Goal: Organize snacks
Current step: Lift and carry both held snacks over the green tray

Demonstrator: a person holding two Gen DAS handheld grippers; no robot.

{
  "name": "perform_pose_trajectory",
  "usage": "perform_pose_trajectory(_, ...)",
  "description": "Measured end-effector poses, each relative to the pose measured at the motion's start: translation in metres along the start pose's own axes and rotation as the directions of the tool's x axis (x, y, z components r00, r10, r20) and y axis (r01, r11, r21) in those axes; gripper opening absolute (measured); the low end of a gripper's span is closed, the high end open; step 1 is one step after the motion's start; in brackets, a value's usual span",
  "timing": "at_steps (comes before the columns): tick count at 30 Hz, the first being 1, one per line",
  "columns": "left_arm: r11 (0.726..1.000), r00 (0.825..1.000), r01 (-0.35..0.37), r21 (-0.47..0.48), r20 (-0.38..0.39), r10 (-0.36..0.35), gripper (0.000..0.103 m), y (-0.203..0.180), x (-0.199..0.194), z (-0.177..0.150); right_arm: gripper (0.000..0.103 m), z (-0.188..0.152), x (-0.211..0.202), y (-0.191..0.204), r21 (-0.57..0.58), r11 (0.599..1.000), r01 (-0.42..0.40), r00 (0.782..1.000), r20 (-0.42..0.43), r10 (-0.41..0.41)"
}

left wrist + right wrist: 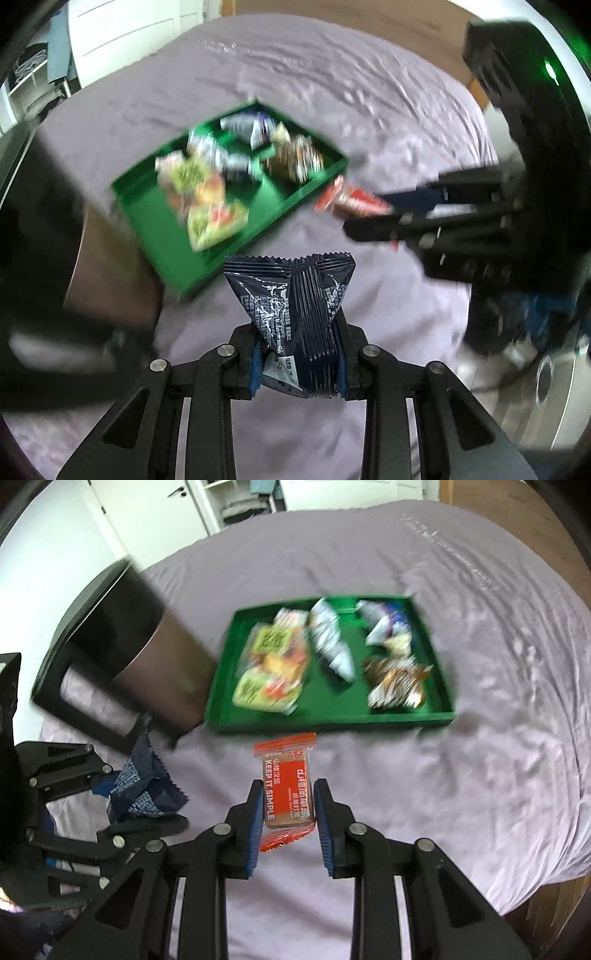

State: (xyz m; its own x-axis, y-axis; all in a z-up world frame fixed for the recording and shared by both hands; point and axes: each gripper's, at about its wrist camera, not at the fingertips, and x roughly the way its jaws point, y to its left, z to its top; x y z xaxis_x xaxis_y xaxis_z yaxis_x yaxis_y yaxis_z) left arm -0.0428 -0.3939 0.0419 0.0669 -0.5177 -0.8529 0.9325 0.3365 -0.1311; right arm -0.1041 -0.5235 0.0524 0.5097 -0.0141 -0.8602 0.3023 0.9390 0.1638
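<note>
My left gripper [298, 363] pinches a dark packet [291, 306]; my right gripper [289, 823] clamps a red bar [288, 794], both short of the green tray [328, 722]. Either of the 2 could land in the wrong compartment.

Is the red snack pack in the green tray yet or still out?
Out: the red snack pack sits between the right hand-held gripper pads, short of the green tray.
</note>
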Motion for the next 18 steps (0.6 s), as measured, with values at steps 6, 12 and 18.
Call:
perform_pose_trajectory(6, 0.991, 0.993, -0.065, -0.114, 0.091, 0.075, 0.026, 0.012, 0.025, 0.063, 0.055, 0.043, 0.009, -0.037, -0.003, 1.000, 0.023, 0.996, 0.087, -0.023)
perform_pose_trajectory(12, 0.964, 0.986, -0.119, -0.237, 0.089, 0.143, 0.026, 0.032, 0.069, 0.098, 0.055, 0.079, 0.033, -0.067, 0.005, 0.999, 0.048, 0.988, 0.145, -0.048)
perform_pose_trajectory(18, 0.939, 0.976, -0.193, -0.285, 0.045, 0.214, 0.026, 0.041, 0.114, 0.110, 0.055, 0.103, 0.067, -0.083, -0.008, 0.998, 0.056, 0.986, 0.156, -0.055)
